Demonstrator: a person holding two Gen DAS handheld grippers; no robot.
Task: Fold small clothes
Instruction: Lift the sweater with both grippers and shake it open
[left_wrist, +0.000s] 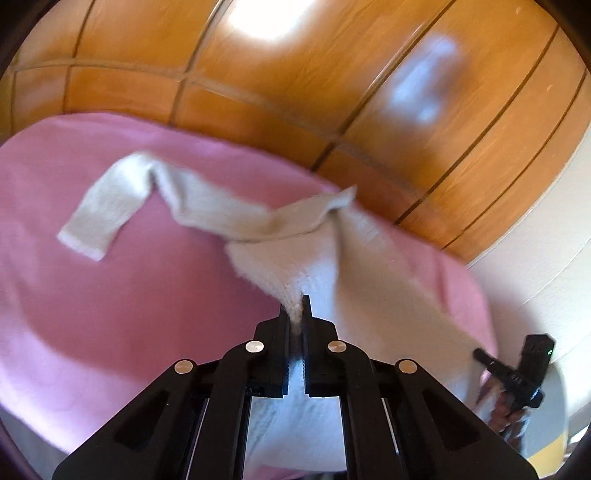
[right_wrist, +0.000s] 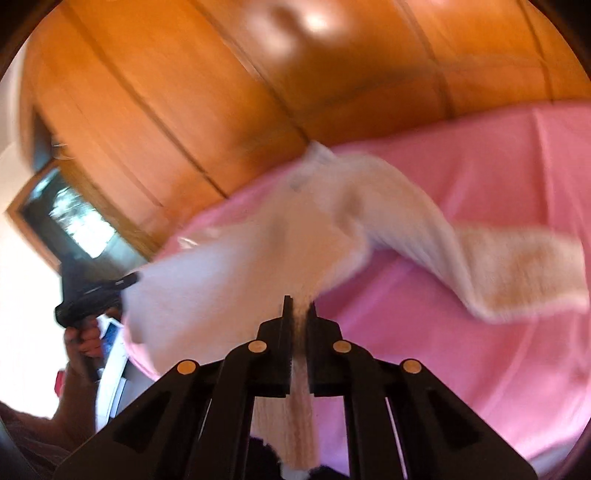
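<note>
A small cream knit sweater (left_wrist: 280, 229) is stretched above a pink sheet (left_wrist: 129, 302). One sleeve (left_wrist: 107, 206) lies on the sheet at the far left. My left gripper (left_wrist: 295, 306) is shut on the sweater's hem, with knit cloth between the fingers. My right gripper (right_wrist: 299, 308) is shut on the sweater (right_wrist: 258, 251) too, and cloth hangs down between its fingers. The other sleeve (right_wrist: 517, 273) trails to the right over the pink sheet (right_wrist: 461, 350). Each gripper shows in the other's view: the right one (left_wrist: 480, 356) at lower right, the left one (right_wrist: 135, 278) at left. Both views are motion-blurred.
Orange wooden wardrobe panels (left_wrist: 332, 92) rise behind the bed. A wood-framed dark opening (right_wrist: 66, 218) and a white wall are at the left of the right wrist view. A hand (right_wrist: 85, 339) holds the left gripper's handle.
</note>
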